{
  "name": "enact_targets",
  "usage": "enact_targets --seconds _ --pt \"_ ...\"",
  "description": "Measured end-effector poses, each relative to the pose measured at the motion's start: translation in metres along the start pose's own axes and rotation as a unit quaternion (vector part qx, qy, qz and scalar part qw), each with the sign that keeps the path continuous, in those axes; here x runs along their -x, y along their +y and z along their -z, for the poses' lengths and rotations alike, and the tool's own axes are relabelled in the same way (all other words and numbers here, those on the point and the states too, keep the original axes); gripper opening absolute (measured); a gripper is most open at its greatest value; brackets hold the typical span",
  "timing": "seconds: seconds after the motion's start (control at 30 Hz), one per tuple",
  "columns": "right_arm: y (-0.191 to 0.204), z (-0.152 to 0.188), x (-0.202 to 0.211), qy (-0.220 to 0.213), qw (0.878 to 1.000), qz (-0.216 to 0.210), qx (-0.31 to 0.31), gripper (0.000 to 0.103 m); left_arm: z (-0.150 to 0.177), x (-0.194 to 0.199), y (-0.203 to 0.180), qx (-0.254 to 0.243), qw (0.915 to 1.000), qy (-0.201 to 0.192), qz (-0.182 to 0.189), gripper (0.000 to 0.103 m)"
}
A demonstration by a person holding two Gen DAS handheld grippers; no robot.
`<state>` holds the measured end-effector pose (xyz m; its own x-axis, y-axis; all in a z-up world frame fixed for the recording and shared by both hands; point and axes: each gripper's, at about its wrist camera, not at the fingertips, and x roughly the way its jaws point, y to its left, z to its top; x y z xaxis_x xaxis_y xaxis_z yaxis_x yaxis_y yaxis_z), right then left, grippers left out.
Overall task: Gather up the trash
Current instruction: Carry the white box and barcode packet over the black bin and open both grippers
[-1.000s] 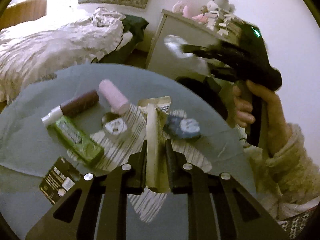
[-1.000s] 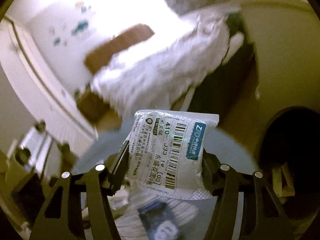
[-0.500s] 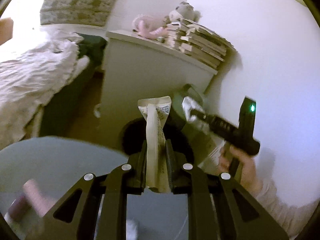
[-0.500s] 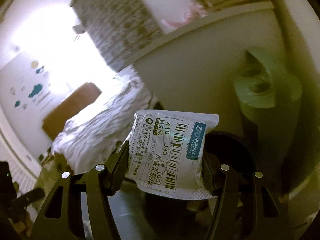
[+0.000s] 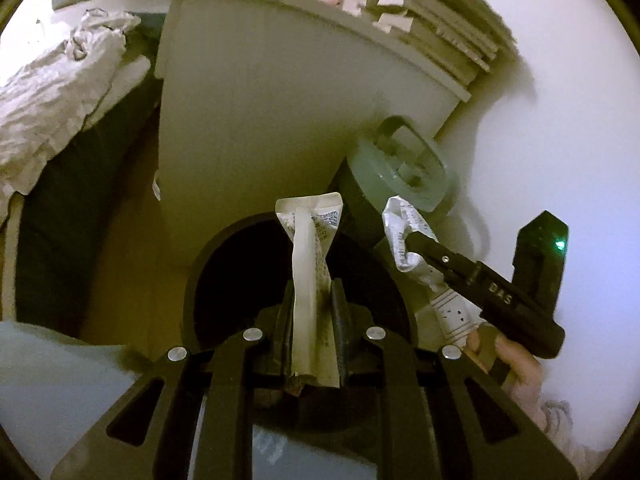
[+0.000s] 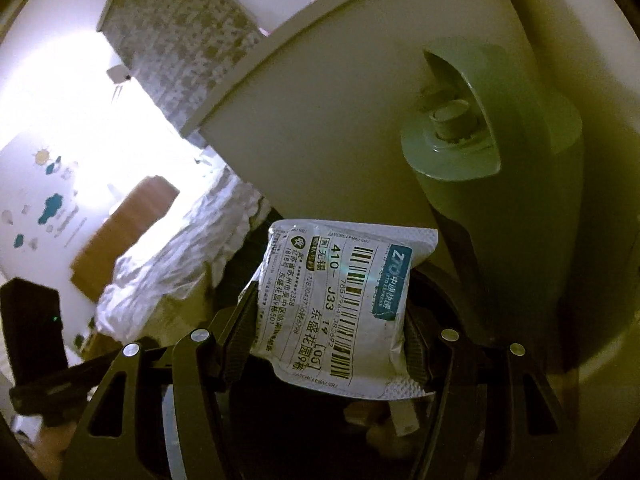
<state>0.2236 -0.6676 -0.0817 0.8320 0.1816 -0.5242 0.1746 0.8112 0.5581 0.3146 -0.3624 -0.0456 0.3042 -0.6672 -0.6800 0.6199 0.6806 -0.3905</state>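
My left gripper (image 5: pixel 311 292) is shut on a folded white paper wrapper (image 5: pixel 310 264) and holds it upright over the dark round mouth of a black trash bin (image 5: pixel 224 276). My right gripper (image 6: pixel 328 312) is shut on a silver courier pouch (image 6: pixel 340 304) with a barcode label, also above the bin's dark opening (image 6: pixel 312 412). In the left wrist view the right gripper (image 5: pixel 404 240) shows at the right, with the crumpled pouch (image 5: pixel 400 228) at its tips.
A white cabinet (image 5: pixel 256 120) stands behind the bin with stacked books (image 5: pixel 432 20) on top. A green appliance (image 5: pixel 400 168) stands beside the bin against the wall; it also shows in the right wrist view (image 6: pixel 500 152). A bed with rumpled bedding (image 5: pixel 56 88) lies left. The grey table edge (image 5: pixel 60 380) is at lower left.
Both grippers have swung away from the table with its bottles and wrappers and come closer over the black bin. Each still holds its piece of trash.
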Motion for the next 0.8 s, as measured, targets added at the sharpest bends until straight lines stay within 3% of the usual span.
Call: enact_targets --seconds 0.67,0.8 --pt "0.002 -0.005 -0.02 0.028 0.999 0.002 -0.019 0.064 -0.006 -0.033 0.006 0.01 0.9994 0.03 -0.01 0.018" --pt "0.004 -0.005 -0.023 0.033 0.999 -0.002 -0.021 0.069 -0.006 -0.035 0.006 0.01 0.9993 0.033 -0.016 0.021"
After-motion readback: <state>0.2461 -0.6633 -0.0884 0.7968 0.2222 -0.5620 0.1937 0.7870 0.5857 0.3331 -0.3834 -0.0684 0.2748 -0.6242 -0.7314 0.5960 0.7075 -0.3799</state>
